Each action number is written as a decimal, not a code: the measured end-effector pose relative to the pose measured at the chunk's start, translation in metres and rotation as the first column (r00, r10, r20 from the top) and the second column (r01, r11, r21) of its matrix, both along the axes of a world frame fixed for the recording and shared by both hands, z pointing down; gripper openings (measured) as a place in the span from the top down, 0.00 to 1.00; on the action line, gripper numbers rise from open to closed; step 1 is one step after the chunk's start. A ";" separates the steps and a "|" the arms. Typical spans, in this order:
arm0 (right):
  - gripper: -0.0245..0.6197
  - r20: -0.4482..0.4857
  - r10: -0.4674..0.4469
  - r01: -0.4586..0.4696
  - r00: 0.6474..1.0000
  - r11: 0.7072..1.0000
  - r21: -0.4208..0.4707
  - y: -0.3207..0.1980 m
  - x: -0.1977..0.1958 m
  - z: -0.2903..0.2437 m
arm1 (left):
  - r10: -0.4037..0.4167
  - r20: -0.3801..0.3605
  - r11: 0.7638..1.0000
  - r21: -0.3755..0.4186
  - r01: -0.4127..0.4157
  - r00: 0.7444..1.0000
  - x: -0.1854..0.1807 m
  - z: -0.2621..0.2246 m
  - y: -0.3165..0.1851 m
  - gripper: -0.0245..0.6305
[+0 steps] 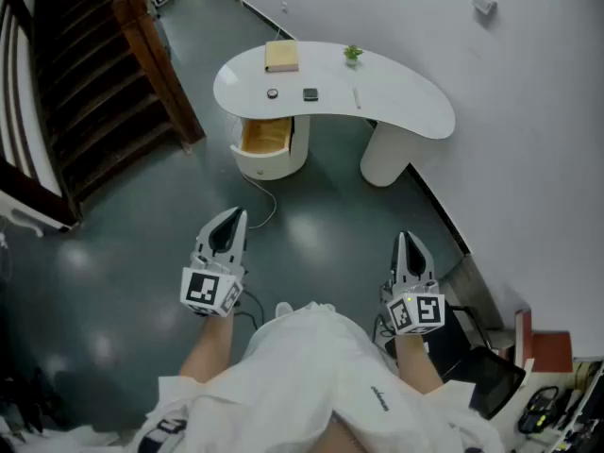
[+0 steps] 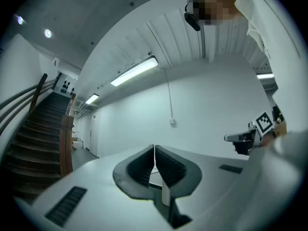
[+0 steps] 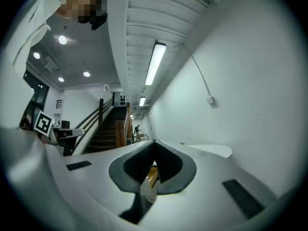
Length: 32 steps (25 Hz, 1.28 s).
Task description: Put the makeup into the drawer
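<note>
Far ahead stands a white curved desk [image 1: 396, 102]. On its top lie a small round makeup item [image 1: 272, 93], a dark square one [image 1: 310, 94] and a thin pale stick [image 1: 357, 98]. Under the desk's left end a drawer [image 1: 264, 137] with a wooden inside stands pulled out. Both grippers hang level over the grey floor, well short of the desk. My left gripper [image 1: 233, 217] [image 2: 154, 150] is shut with nothing in it. My right gripper [image 1: 404, 239] [image 3: 154, 146] also has its jaws together and holds nothing.
A tan book [image 1: 281, 56] and a small green plant [image 1: 352, 54] sit at the desk's back. A wooden staircase [image 1: 94, 92] rises at the left, a white wall [image 1: 528, 159] runs along the right. A cable [image 1: 267, 206] trails on the floor. Dark gear [image 1: 486, 371] lies at the lower right.
</note>
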State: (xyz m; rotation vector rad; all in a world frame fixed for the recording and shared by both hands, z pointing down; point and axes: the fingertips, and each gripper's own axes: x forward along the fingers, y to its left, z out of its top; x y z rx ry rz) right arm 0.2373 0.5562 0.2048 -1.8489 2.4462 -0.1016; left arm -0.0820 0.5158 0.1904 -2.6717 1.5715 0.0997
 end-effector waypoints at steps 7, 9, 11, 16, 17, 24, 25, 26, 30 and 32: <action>0.94 -0.011 -0.002 0.002 1.000 1.000 0.004 -0.001 -0.005 -0.001 | 0.005 0.001 1.000 -0.006 -0.005 1.000 -0.001 0.000 0.000 0.92; 0.94 -0.009 0.001 -0.001 1.000 1.000 0.003 0.000 -0.006 0.000 | 0.003 -0.001 1.000 -0.007 -0.003 1.000 -0.002 0.001 0.000 0.92; 0.94 -0.010 0.003 -0.003 1.000 1.000 0.004 0.002 -0.007 0.000 | 0.002 -0.004 1.000 -0.008 -0.002 1.000 -0.003 0.001 0.000 0.92; 0.94 0.001 0.001 -0.001 1.000 1.000 0.009 0.002 -0.010 0.000 | -0.001 -0.016 1.000 -0.006 0.001 1.000 -0.007 0.000 0.000 0.92; 0.94 0.003 0.002 -0.002 1.000 1.000 0.009 0.002 -0.012 -0.001 | -0.008 -0.021 1.000 -0.008 0.008 1.000 -0.010 0.000 0.000 0.92; 0.94 -0.008 0.008 -0.008 1.000 1.000 0.006 0.002 -0.026 -0.002 | 0.008 -0.047 1.000 -0.005 -0.008 0.999 -0.022 0.002 -0.003 0.90; 0.94 -0.009 0.011 -0.011 1.000 1.000 0.003 0.002 -0.027 -0.001 | 0.015 -0.050 1.000 -0.003 -0.016 0.999 -0.023 0.002 -0.003 0.84; 0.94 -0.010 0.014 -0.014 1.000 1.000 0.000 0.002 -0.029 -0.001 | 0.023 -0.052 1.000 -0.002 -0.023 0.998 -0.023 0.002 -0.004 0.74; 0.94 -0.013 0.019 -0.019 1.000 1.000 -0.009 0.002 -0.043 0.002 | 0.036 -0.057 0.999 -0.007 -0.037 0.998 -0.032 0.007 -0.005 0.58; 0.94 -0.017 0.016 -0.017 1.000 1.000 -0.010 0.000 -0.052 0.003 | 0.039 -0.058 0.999 -0.009 -0.039 0.998 -0.037 0.009 -0.006 0.51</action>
